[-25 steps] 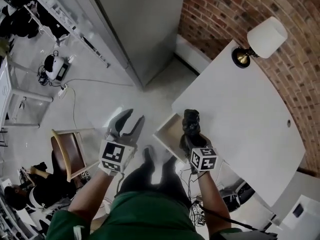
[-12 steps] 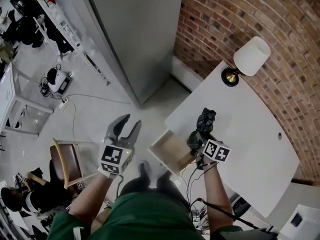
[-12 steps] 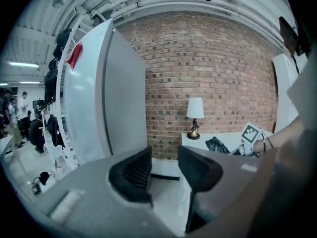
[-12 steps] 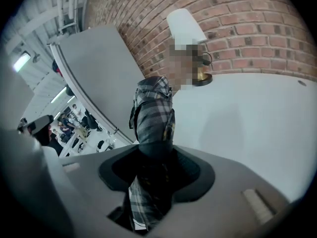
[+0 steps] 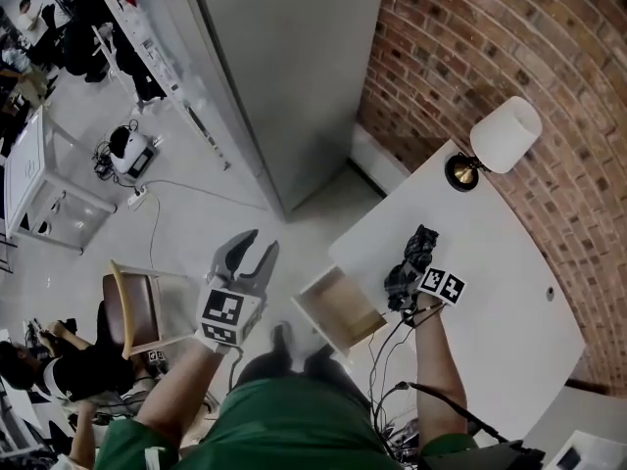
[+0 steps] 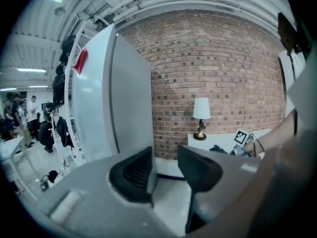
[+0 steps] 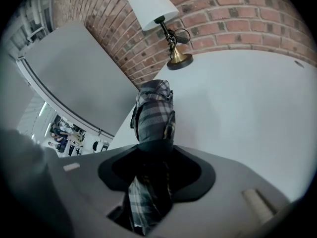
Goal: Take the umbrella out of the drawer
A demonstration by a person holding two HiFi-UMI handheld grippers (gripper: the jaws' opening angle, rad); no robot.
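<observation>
A folded dark plaid umbrella (image 7: 154, 113) is gripped between the jaws of my right gripper (image 7: 151, 155), which is shut on it. In the head view the umbrella (image 5: 419, 246) hangs over the white table (image 5: 490, 302), right of the open wooden drawer (image 5: 341, 308), with my right gripper (image 5: 409, 274) around it. My left gripper (image 5: 249, 253) is held up over the floor to the left of the drawer. Its jaws stand apart with nothing between them, as the left gripper view shows (image 6: 166, 170).
A brass lamp with a white shade (image 5: 500, 137) stands at the table's far corner by the brick wall (image 5: 509, 47). A tall grey cabinet (image 5: 284, 67) rises behind. A wooden chair (image 5: 132, 306) and a seated person are on the left floor.
My right gripper has carried the umbrella from above the drawer rightward over the table top. The left gripper has risen a little and stays empty.
</observation>
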